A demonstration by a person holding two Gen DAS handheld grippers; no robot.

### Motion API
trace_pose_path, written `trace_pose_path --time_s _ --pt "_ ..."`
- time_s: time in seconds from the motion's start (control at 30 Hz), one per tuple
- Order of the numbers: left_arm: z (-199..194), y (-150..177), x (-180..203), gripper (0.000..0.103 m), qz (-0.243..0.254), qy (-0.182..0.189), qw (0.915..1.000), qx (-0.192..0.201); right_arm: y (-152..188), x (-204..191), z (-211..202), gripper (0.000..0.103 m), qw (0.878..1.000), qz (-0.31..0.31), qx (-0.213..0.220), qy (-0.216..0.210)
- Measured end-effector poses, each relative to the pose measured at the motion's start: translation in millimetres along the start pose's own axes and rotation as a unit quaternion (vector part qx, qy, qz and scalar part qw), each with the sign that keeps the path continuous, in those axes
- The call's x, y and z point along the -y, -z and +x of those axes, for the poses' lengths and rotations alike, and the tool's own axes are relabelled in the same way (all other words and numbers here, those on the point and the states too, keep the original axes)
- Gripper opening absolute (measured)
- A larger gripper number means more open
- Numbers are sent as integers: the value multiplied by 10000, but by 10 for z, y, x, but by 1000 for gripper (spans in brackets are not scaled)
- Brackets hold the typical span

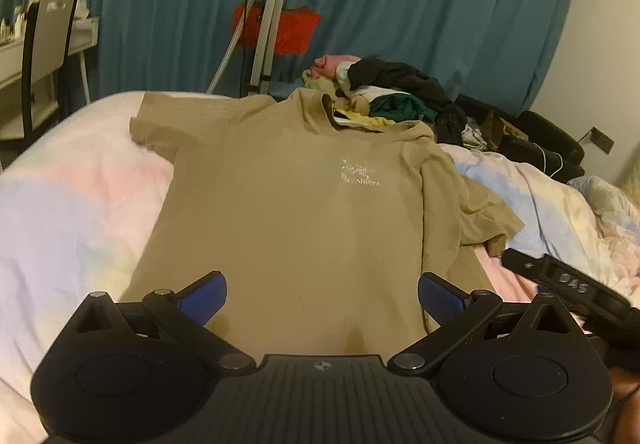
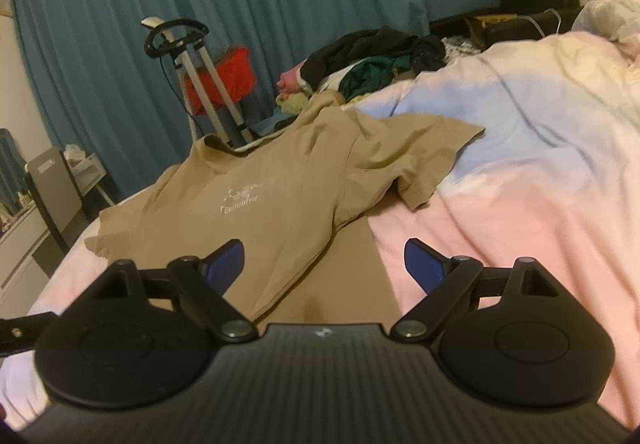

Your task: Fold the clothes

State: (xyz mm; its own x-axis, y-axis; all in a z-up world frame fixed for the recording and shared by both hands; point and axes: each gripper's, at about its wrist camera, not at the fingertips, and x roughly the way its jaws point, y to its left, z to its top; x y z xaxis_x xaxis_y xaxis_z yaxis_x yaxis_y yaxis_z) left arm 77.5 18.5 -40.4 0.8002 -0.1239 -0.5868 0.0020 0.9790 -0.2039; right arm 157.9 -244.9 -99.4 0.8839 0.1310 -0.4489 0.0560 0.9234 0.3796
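Tan tee [image 1: 288, 212] lies front-up on the bed [image 1: 80, 196], collar toward the far edge, hem nearest the grippers. White chest logo [image 1: 360, 174] faces up. One sleeve [image 1: 160, 124] lies flat and spread on the quilt; the other sleeve [image 1: 476, 212] is rumpled and partly folded over itself. In the right wrist view that side of the tee [image 2: 280, 204] shows a long crease running from shoulder toward hem.

Left gripper [image 1: 322, 298] hovers over the hem, jaws spread wide, blue pads [image 1: 204, 300] on either side with only cloth showing between them; nothing pinched. Cannot tell whether the pads touch the fabric.

Right gripper [image 2: 324, 262] sits at the hem's corner, jaws likewise spread wide and empty; one pad [image 2: 226, 260] over tan cloth, the other over pink quilt [image 2: 500, 204]. Part of the right gripper's black body shows at the edge of the left view, just beside the tee.

Beyond the collar: a heap of clothes [image 1: 384, 92], dark, green, pink and yellow, touching the neckline. Behind it teal curtain [image 1: 400, 4], a metal stand [image 1: 266, 28] with something red [image 1: 292, 30] behind it. Chair [image 1: 44, 52] and desk off to one side.
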Motion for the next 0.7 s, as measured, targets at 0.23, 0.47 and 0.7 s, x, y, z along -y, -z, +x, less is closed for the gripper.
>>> trace_pose_path --time_s 0.23,0.47,0.7 --pt "56 34 -15 103 -87 37 9999 -96 48 246 355 88 9961 840 -204 -161" --pt "124 47 -33 103 -220 86 9995 -201 74 507 725 89 9824 1817 -207 -380" --pt "278 79 -55 103 -397 220 9984 -326 -66 702 1170 89 9642 2601 314 -398"
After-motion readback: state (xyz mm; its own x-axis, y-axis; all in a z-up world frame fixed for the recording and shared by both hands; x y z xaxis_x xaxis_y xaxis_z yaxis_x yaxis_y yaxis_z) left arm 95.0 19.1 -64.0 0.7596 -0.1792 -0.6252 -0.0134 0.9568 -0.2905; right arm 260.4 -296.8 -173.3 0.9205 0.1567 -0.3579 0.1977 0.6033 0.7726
